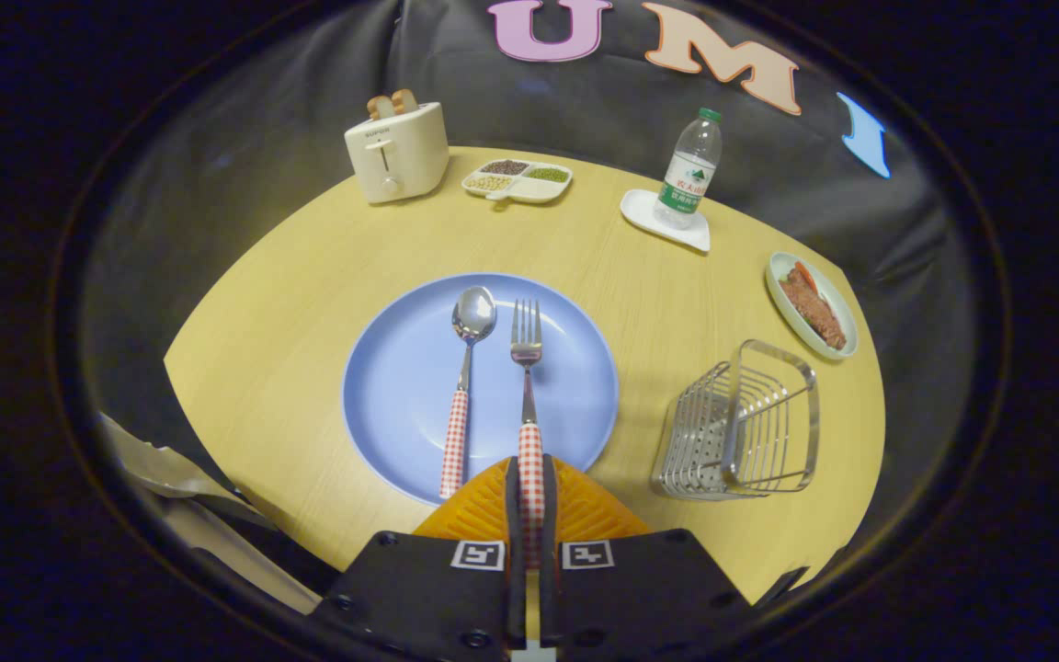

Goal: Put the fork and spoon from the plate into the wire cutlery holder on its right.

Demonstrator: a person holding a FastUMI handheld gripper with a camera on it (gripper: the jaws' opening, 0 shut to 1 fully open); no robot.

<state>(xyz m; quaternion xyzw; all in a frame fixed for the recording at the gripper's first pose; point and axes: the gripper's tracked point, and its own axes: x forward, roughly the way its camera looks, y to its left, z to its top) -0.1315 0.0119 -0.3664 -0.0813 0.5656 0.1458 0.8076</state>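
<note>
Checked red-and-white cloth pattern on the fork (527,386) handle sits right between my two fingers: my claw (530,483) is closed down narrow, both fingers pressing the sides of that handle near its end. The tines point away from me, over the middle of the blue plate (401,368). As far as I can judge, the fork has not left the plate yet; its head looks to lie flat on the blue surface, though I cannot tell whether the handle end is already raised a little.

Just beside the fork, on its left, lies the spoon (465,368) with the same checked handle, bowl pointing away, wholly on the plate and untouched by me.

Off to the right of the plate, on the wooden table (290,303), stands the wire cutlery holder (741,423). I see no cutlery in it.

So I reckon the task is barely begun: the first grip is made, nothing is delivered. Left to do is lifting the fork, carrying it right, dropping it in the holder, then coming back for the spoon.

Beyond the plate stand a toaster (398,150), a divided snack dish (518,179), a water bottle (691,170) and a small plate of food (812,303), all well apart from my path.
</note>
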